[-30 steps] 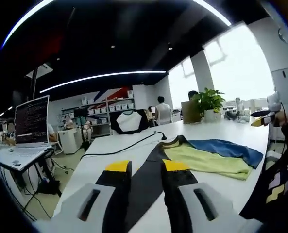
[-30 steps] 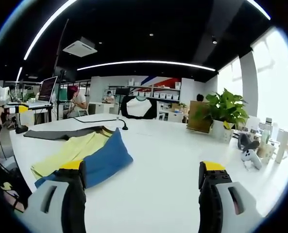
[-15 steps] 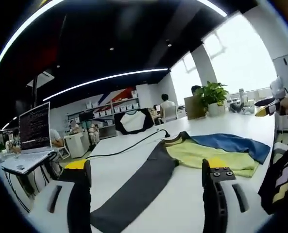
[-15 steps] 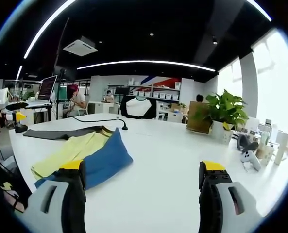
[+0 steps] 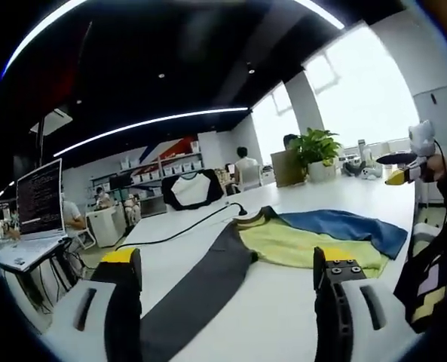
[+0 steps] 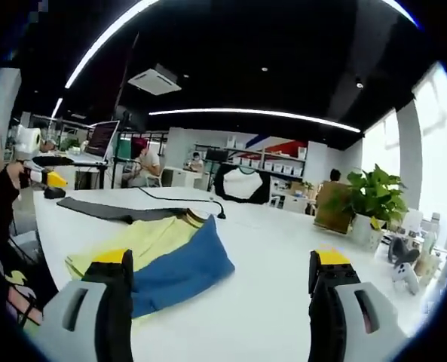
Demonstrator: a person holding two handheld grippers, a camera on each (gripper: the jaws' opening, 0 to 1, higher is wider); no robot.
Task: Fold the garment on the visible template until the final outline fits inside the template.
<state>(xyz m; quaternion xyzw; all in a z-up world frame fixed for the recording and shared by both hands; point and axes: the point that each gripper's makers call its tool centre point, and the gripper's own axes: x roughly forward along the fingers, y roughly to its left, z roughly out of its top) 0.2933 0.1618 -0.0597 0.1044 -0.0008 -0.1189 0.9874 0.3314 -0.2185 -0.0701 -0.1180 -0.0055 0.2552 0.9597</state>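
Both grippers hovering w/ jaws apart, nothing held.
Garment (image 5: 313, 237) is lying on white table (image 5: 283, 317), grey sleeve (image 5: 200, 283) trailing near left gripper (image 5: 227, 264); right gripper (image 6: 219, 264) is hanging nearby. Looks soft, light, floppy — prob. best pinching sleeve end or hem edge.

The right gripper (image 6: 227, 271) hangs with jaws wide apart above the white table (image 6: 283, 249), the yellow-blue-grey garment (image 6: 159, 245) at nine o'clock.
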